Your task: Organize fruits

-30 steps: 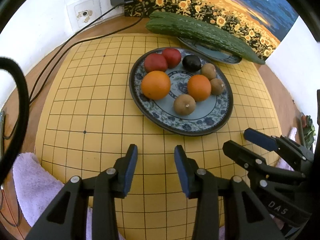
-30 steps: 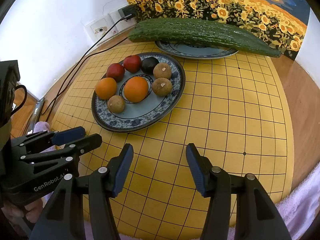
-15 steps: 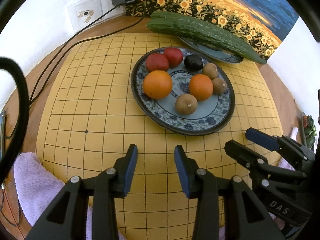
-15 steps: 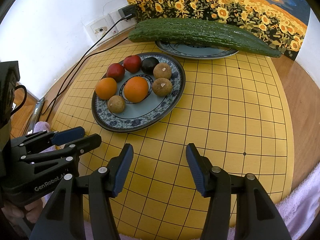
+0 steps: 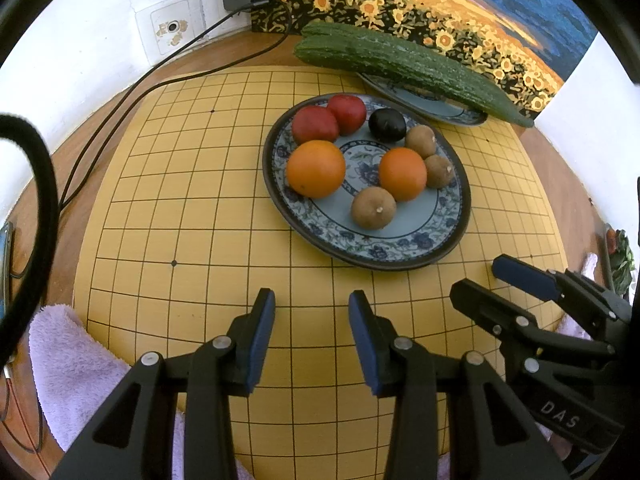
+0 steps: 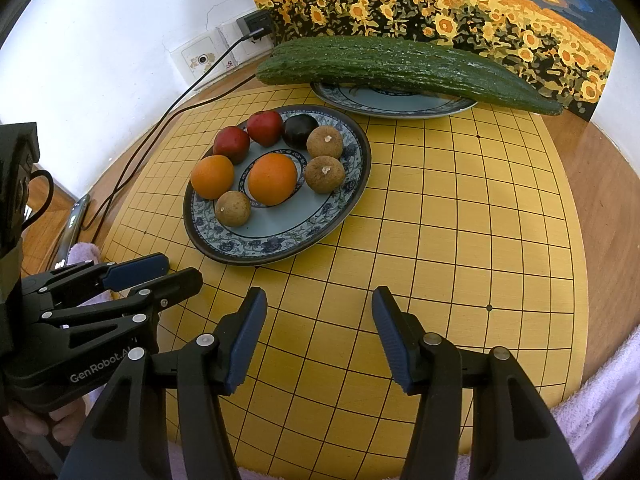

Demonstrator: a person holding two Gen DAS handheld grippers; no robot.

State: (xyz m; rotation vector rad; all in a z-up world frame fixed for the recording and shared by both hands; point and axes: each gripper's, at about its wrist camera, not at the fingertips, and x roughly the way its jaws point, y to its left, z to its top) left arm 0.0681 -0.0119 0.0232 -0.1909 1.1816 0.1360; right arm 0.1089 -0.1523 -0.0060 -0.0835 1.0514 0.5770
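Observation:
A blue patterned plate on the yellow grid board holds two oranges, two red fruits, one dark fruit and three brown fruits. My left gripper is open and empty, hovering over the board in front of the plate. My right gripper is open and empty, to the right of the left one. Each gripper shows in the other's view.
A second plate behind carries a long green bumpy gourd. A sunflower painting leans on the wall. Black cables run from a wall socket down the left. A lilac towel lies under the board's near edge.
The left wrist view has shifted slightly, so the plate sits a little further right and lower in it. The right gripper and the fruit have not moved.

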